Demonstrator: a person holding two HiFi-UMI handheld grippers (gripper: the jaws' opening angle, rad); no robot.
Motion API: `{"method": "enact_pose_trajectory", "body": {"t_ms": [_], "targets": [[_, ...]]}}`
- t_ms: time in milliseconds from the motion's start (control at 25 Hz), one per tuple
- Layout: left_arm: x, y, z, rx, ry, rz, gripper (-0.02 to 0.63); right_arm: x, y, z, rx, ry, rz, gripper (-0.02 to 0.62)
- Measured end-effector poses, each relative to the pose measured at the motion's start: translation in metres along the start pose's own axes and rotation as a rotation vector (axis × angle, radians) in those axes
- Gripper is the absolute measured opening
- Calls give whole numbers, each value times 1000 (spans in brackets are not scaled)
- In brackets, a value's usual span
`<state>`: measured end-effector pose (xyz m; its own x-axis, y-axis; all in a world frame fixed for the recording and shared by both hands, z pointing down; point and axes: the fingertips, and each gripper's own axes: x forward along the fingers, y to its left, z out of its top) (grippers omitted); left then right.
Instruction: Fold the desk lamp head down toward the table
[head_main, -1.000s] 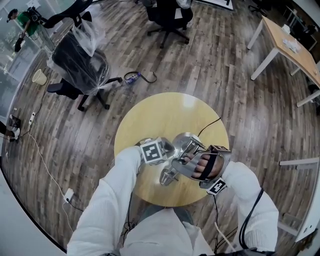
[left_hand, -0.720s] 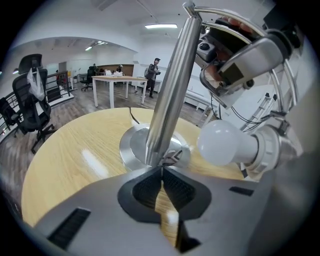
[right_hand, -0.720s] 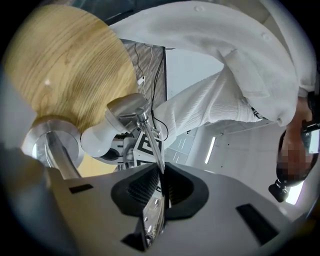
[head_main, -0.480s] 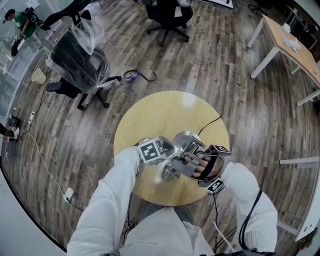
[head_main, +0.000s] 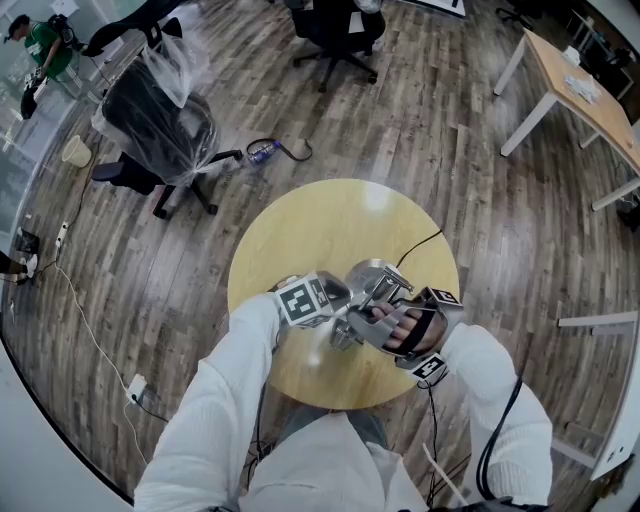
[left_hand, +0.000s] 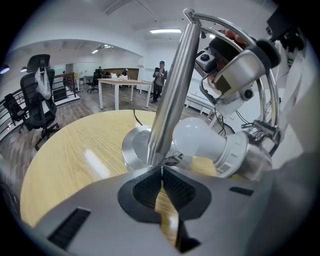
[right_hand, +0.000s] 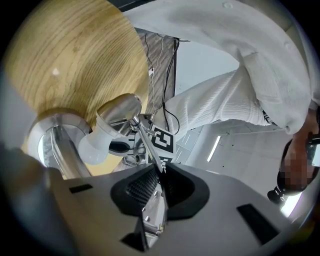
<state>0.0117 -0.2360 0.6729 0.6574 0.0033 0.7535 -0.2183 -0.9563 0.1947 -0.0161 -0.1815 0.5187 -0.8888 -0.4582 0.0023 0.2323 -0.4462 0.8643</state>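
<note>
My right gripper (right_hand: 161, 172) is opening its jaws around the thin bar (right_hand: 145, 140); the lamp head (right_hand: 116, 114) lies ahead-left, near the table (right_hand: 75, 50).

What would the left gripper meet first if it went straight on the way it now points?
Most likely the lower end of the lamp pole, where it joins the round base; it stands right before the tips of the left gripper. The bulb lies just right of that line.

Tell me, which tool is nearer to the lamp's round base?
Left. The left tool, shut, is right at the base, beside the pole. The right tool, opening with the lamp head's thin rod between its jaws, is higher up.
</note>
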Motion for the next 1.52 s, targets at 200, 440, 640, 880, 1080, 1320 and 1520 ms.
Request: {"method": "enact_pose_trajectory", "body": {"t_ms": [200,440,640,880,1080,1320,1520], "targets": [[1,1,-2,1,0,18,14,0,-1,-2,-3,14,0,49],[1,0,0,-19,-16,31,14,-2,-2,-2,16,33,6,52],[2,0,0,-21,-20,34,14,-2,0,-2,22,37,7,54],[3,4,-2,-26,-31,36,14,0,3,-2,42,45,21,57],[-1,0,-4,-60,-46,32,14,3,3,2,156,94,81,63],[-6,2,-4,-135,-120,105,14,-2,0,-6,309,210,93,100],[-21,6,-7,-180,-198,194,14,-4,2,-9,421,308,108,126]]}}
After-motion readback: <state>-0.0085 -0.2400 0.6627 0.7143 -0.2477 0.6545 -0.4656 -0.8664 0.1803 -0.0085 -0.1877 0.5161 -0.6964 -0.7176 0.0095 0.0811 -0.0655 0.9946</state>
